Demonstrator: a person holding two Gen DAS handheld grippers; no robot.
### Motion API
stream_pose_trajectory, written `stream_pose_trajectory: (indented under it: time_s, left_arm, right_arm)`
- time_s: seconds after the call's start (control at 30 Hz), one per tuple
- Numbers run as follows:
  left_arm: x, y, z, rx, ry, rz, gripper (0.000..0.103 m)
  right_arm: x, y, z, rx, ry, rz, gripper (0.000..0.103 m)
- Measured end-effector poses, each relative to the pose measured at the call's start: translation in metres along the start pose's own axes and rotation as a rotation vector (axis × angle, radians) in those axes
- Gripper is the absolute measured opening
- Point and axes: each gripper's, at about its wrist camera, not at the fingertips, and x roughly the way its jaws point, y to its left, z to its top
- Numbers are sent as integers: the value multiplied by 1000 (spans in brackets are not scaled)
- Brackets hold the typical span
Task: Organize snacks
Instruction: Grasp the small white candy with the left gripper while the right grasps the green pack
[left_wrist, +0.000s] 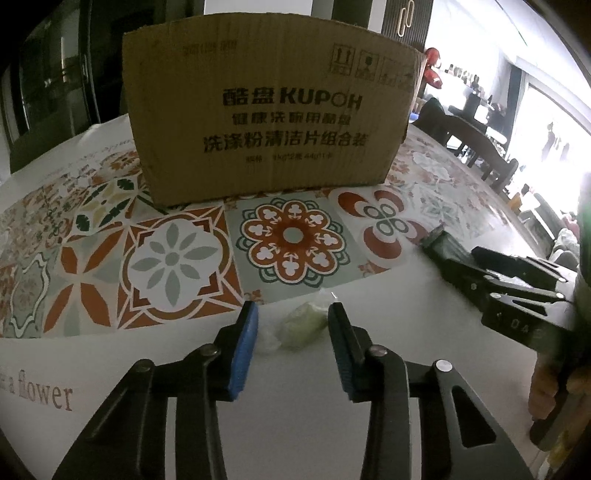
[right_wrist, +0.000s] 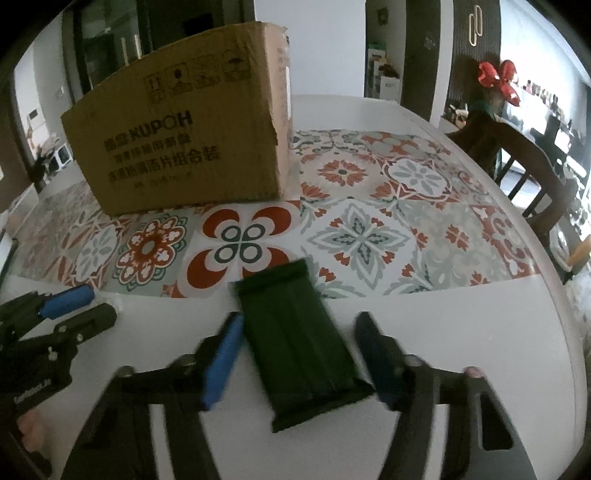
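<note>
Both snacks are still lying in front of the cardboard box (left_wrist: 273, 122): left gripper (left_wrist: 293, 325) is gaping around the pale sweet (left_wrist: 303, 325), right gripper (right_wrist: 299, 354) is straddling, unclosed, the green packet (right_wrist: 299, 343)

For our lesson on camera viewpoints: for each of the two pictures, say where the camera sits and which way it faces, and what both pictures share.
Left wrist: on the left gripper, looking forward over a pale wrapped snack toward the cardboard box; the right gripper shows at right.
Right wrist: on the right gripper, open around a dark green packet, facing the box; the left gripper shows at left.
Shared: box, patterned tablecloth, both grippers.
</note>
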Motion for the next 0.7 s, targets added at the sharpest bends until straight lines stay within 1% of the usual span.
stream_pose_trajectory:
  time_s: [0.03, 0.07, 0.13, 0.17, 0.4, 0.53, 0.7]
  left_arm:
    - [0, 0, 0, -2, -1, -9, 35]
    - [0, -1, 0, -2, -2, -20, 29]
    - [-1, -2, 1, -4, -4, -29, 27]
    - [-1, -2, 1, -2, -7, -33, 22]
    - [-8, -5, 3, 5, -19, -44, 23]
    - [-15, -8, 5, 2, -27, -56, 23]
    - [-30, -11, 9, 1, -56, -65, 23]
  right_arm:
    - [-1, 1, 0, -2, -3, 1, 53]
    - [-1, 1, 0, -4, -4, 5, 51]
    - [-2, 2, -1, -4, -4, 17, 50]
    - [-2, 2, -1, -4, -4, 24, 50]
    - [-9, 9, -4, 8, -5, 61, 49]
    - [-17, 10, -4, 20, -17, 81, 49]
    - [-29, 14, 0, 16, -45, 92, 49]
